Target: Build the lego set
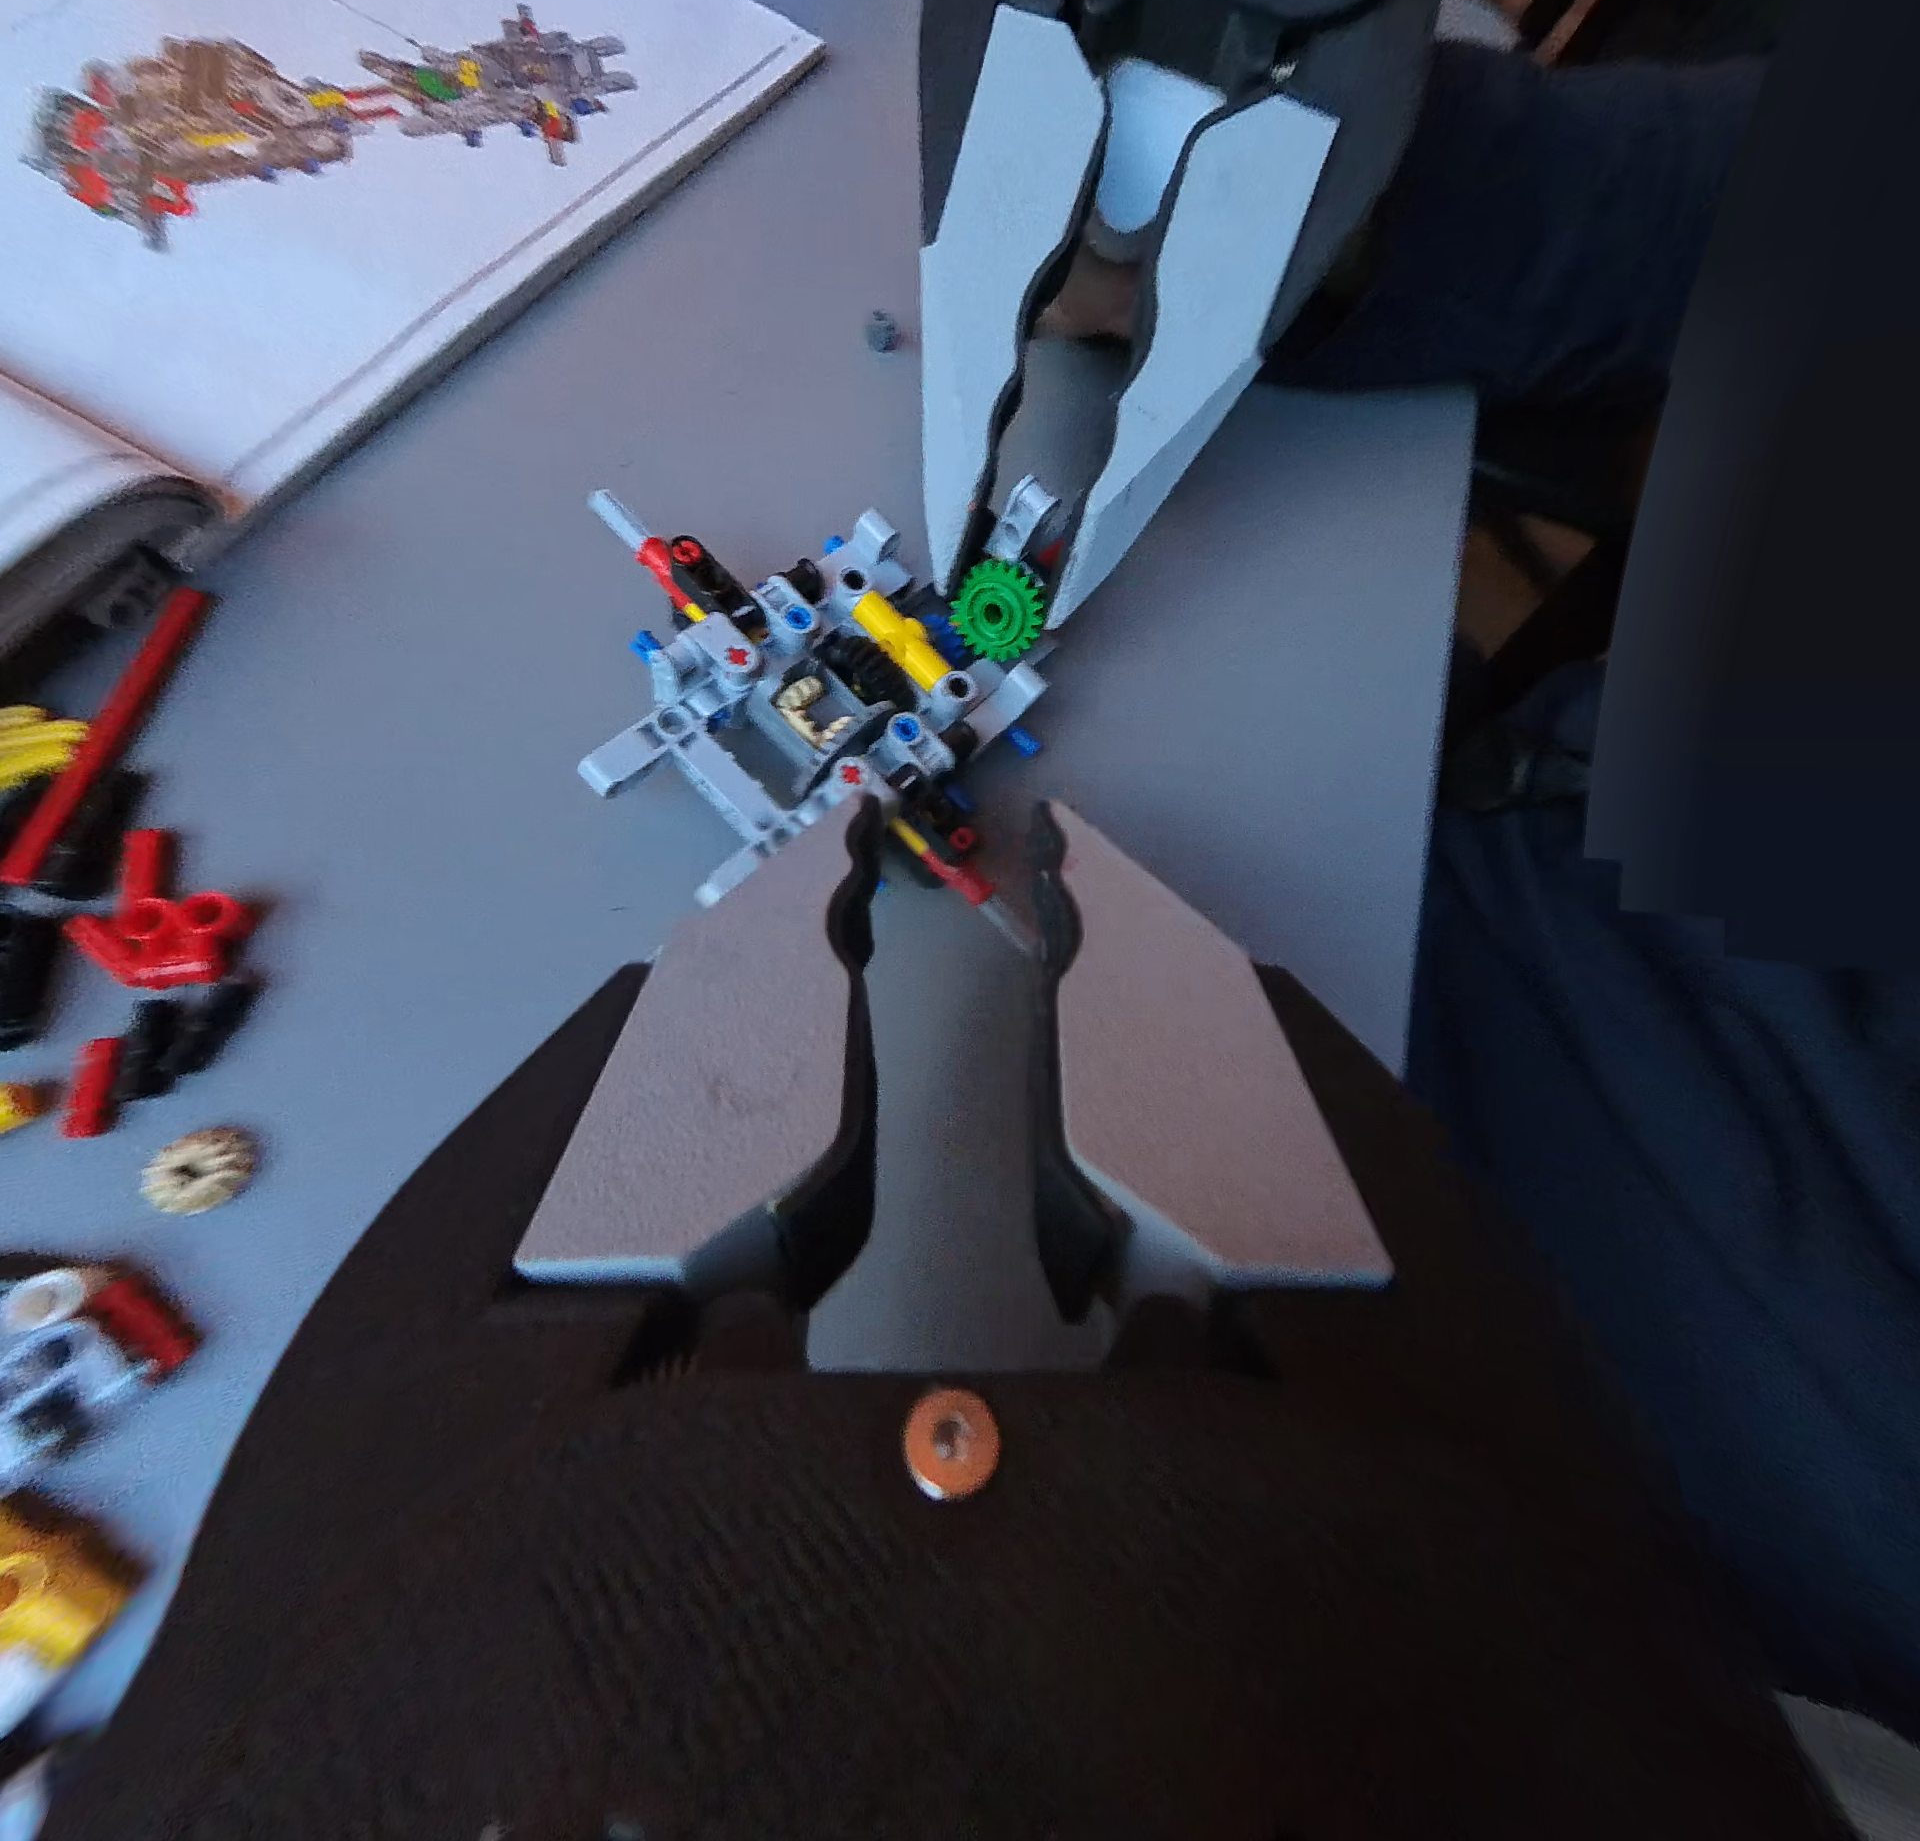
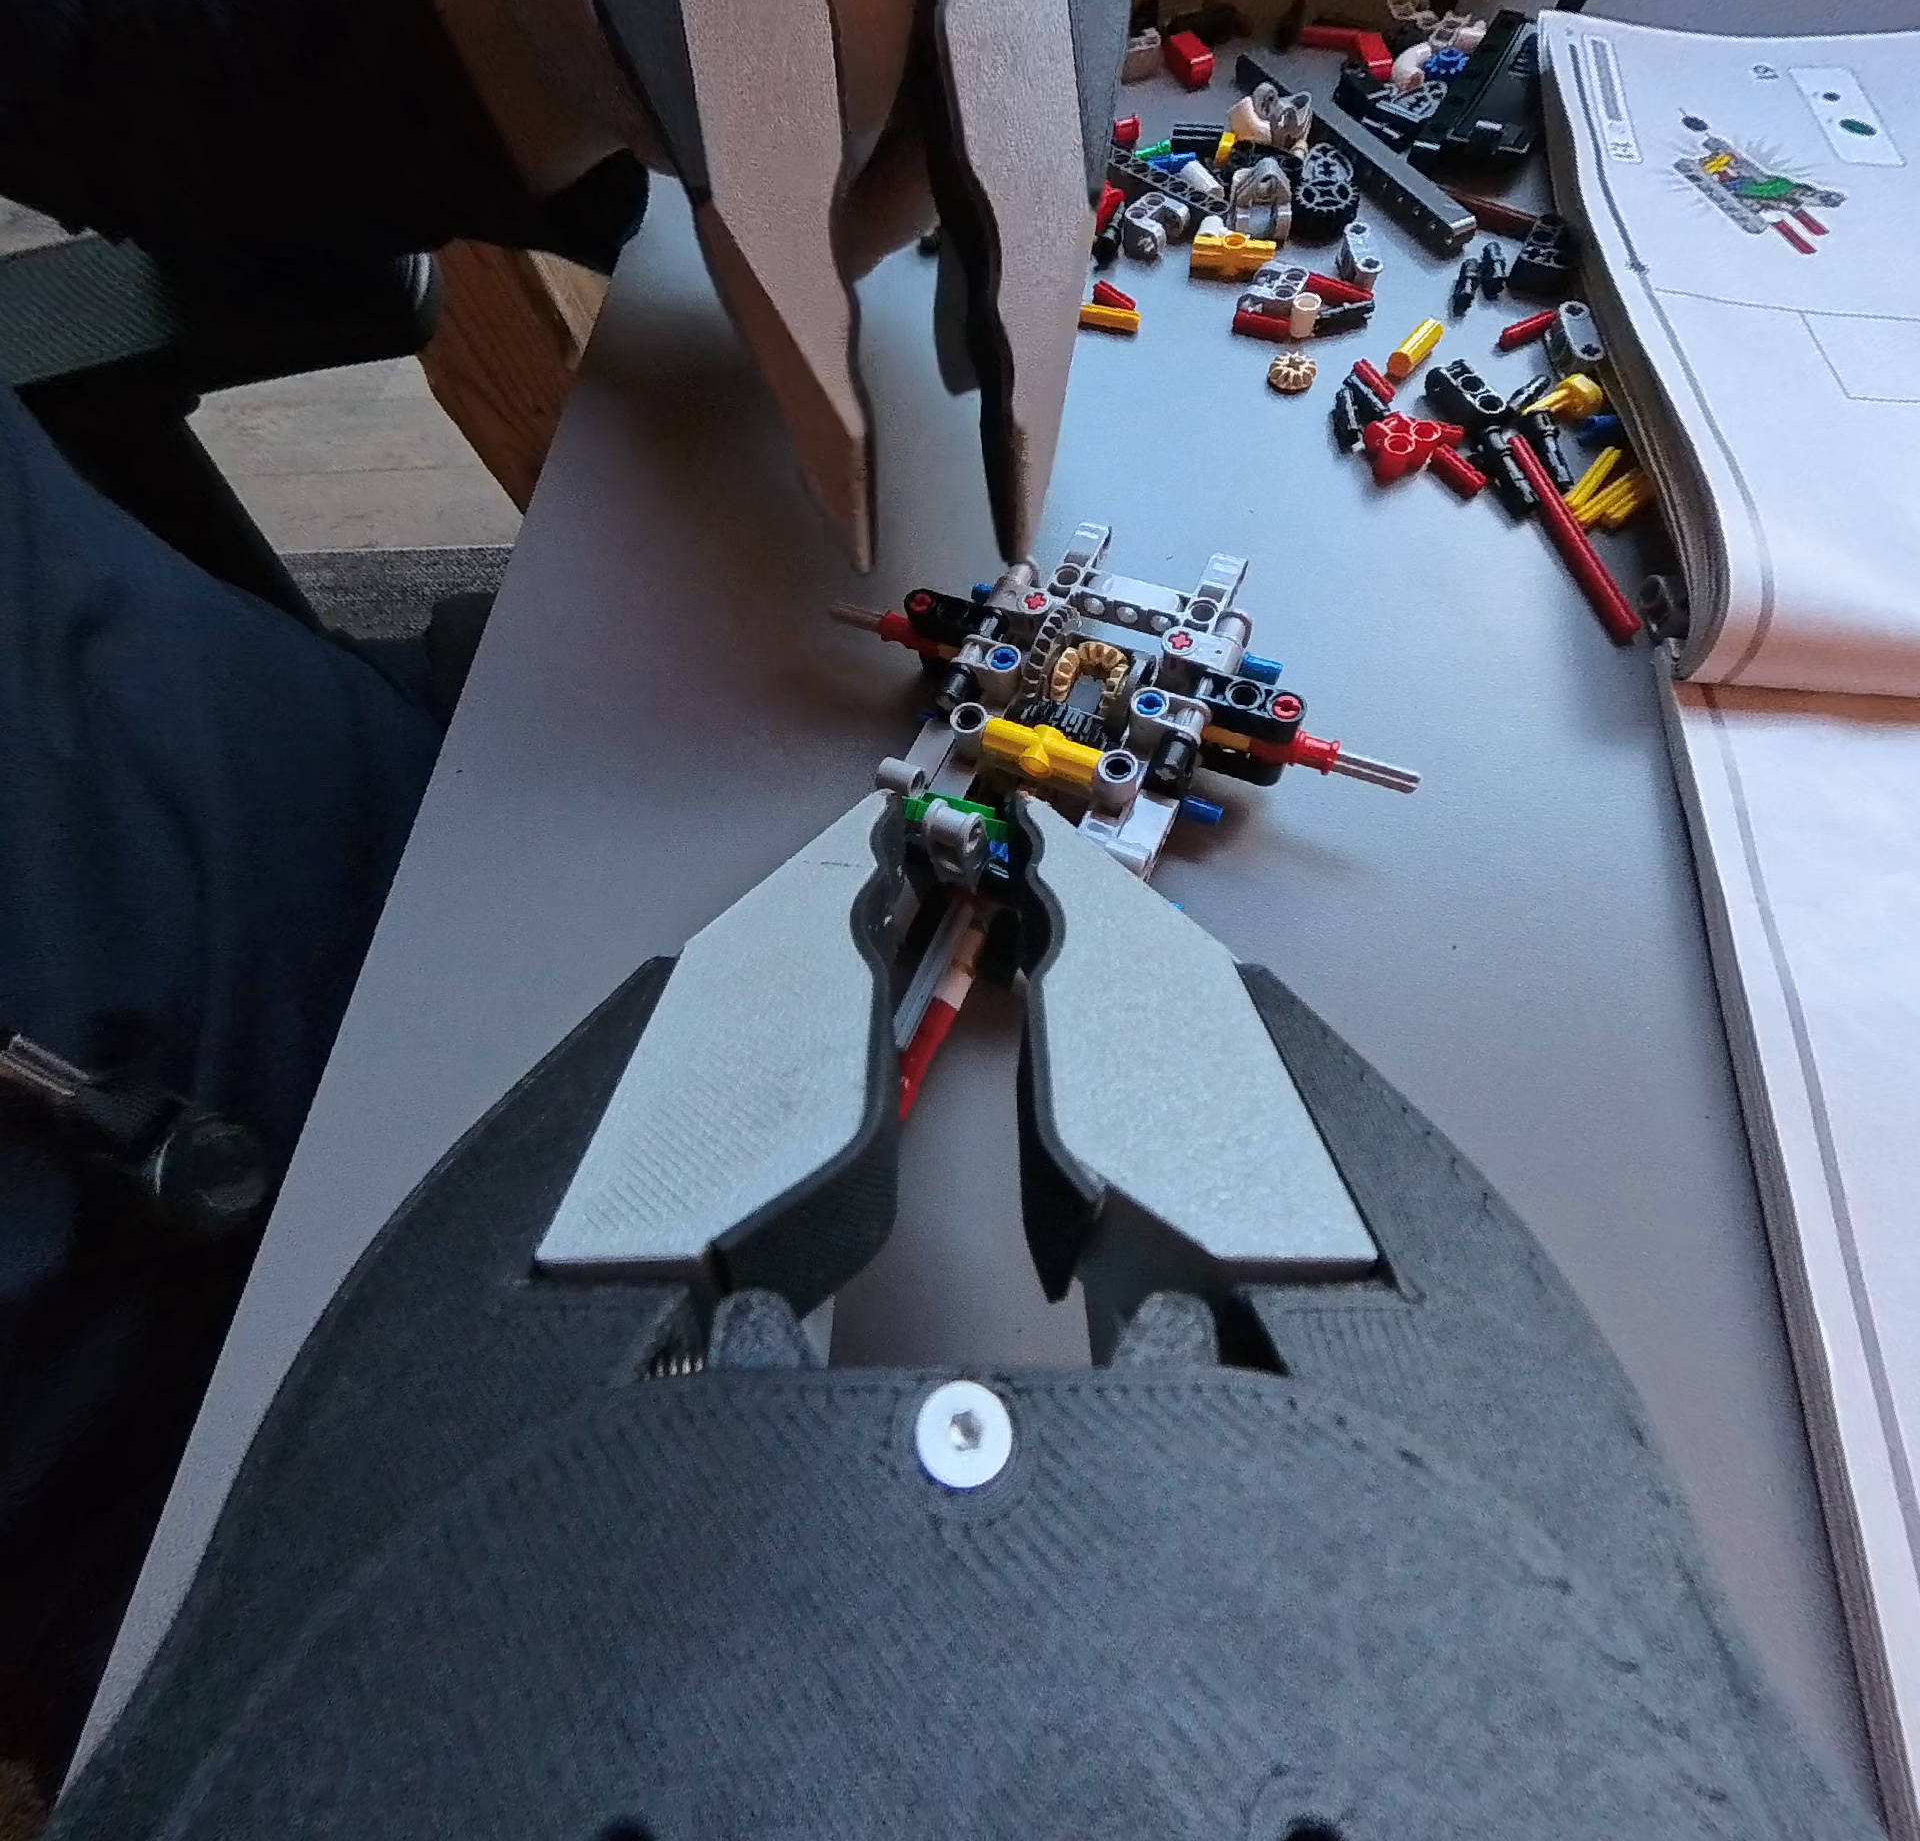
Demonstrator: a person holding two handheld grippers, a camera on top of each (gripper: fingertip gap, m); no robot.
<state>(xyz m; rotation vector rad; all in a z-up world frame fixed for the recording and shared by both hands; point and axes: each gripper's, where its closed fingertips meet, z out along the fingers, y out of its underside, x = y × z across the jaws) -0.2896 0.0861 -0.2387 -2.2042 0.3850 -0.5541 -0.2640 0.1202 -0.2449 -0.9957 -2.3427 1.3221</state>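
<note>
Left to right across a grey counter (image 2: 1403, 1012): loose bricks (image 1: 156, 929) in red, black and yellow scattered at the left edge, below an open instruction book (image 1: 343, 233). At centre, a small grey brick assembly (image 1: 800, 690) of beams, gears and axles, flat on the counter near its edge. Left tool (image 1: 956, 856) poised over the assembly's near end, fingers parted either side of a red-and-yellow axle tip, no pad seen pressing on it. Right tool (image 2: 956, 835) clenched on the assembly's opposite end, pads tight against the part carrying the green gear (image 1: 995, 610) and a grey connector (image 2: 958, 835), with a red-tipped axle (image 2: 935, 1022) running back between its fingers. Farther right, past the counter's edge, a person's dark sleeve and clothing. In the right wrist view, the brick pile (image 2: 1330, 202) and book (image 2: 1787, 337) beyond the assembly.
</note>
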